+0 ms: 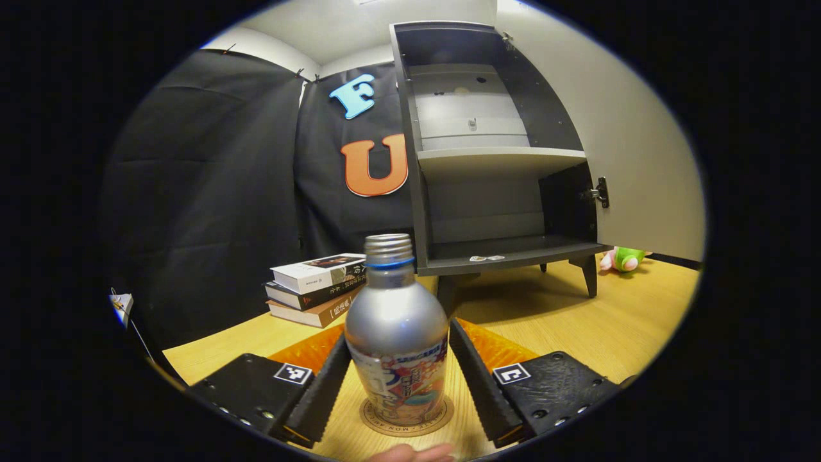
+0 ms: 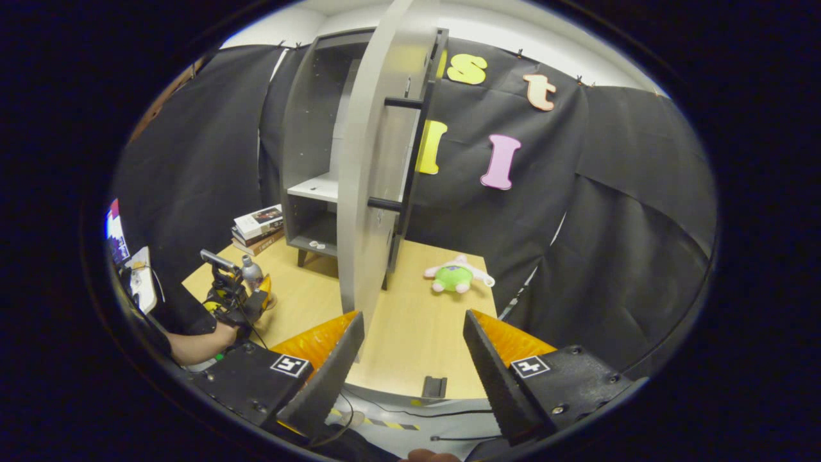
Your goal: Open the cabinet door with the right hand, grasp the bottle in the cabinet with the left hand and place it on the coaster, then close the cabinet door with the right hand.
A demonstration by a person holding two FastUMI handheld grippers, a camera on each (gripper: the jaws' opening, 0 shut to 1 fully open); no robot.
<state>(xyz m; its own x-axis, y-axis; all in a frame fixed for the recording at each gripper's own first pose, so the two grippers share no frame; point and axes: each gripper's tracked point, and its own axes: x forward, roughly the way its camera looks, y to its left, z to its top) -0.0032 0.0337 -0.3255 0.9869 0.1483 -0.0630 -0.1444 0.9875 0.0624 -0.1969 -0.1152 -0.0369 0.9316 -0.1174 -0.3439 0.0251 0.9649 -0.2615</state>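
Cabinet [image 1: 487, 160]: rigid, dark-walled, standing on short legs ahead of your left gripper [image 1: 399, 378]; its shelves hold no bottle. The door [image 2: 372, 192] stands open, edge-on ahead of your right gripper [image 2: 414, 359], whose fingers are spread with nothing between them. The door looks light and stiff and should swing freely; push on its flat face or take the dark bar handle [image 2: 410, 154].

Bottle [image 1: 397, 333]: silver metal, threaded neck, printed label low down, upright on the round coaster [image 1: 406, 420] between your left gripper's fingers. Both fingers lie along its sides; whether they press, I cannot tell. Judged light, smooth, slippery and easily dented, so grip the lower body.
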